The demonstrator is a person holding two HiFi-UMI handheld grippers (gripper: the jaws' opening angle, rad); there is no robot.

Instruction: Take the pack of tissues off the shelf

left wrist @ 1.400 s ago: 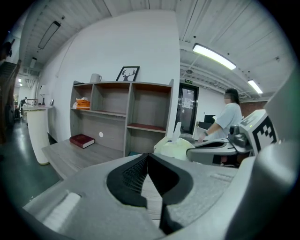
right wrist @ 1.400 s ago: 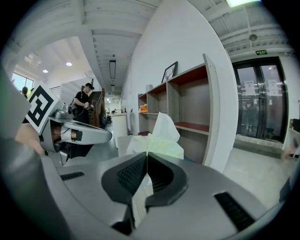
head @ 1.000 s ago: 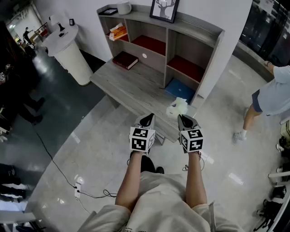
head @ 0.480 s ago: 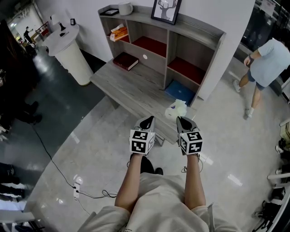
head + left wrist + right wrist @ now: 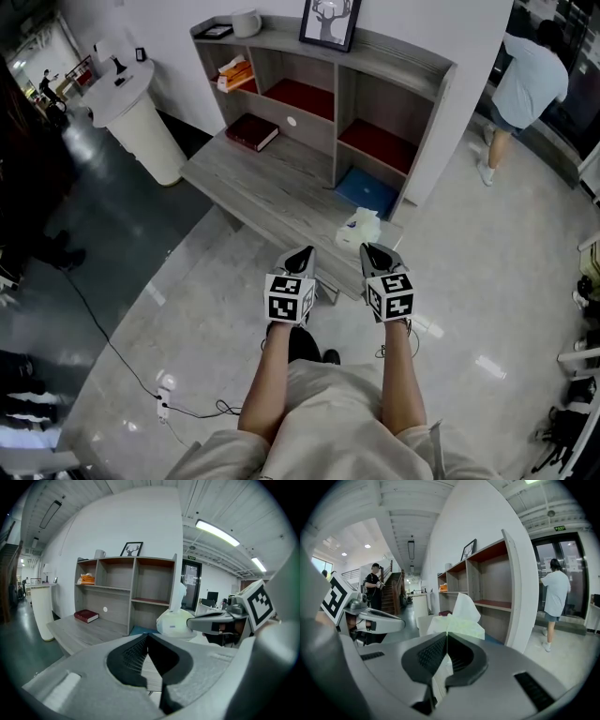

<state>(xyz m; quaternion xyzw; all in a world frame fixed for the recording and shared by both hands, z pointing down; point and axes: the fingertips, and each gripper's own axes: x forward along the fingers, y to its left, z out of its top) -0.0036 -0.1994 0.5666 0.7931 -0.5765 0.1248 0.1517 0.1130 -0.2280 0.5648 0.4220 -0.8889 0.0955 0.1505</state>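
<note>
Left gripper (image 5: pixel 302 253) and right gripper (image 5: pixel 368 249) held forward abreast, both closed.

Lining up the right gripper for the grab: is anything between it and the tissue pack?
Nothing visible does. The tissue pack sits on the shelf board just ahead of the right gripper, jaws together; the blue flat item lies behind it.

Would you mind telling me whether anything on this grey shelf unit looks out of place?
Only mildly: the white, pale-green tissue pack sits alone near the front edge of the grey wooden platform, outside the shelf compartments. Nothing looks spilled, tipped or damaged.
</note>
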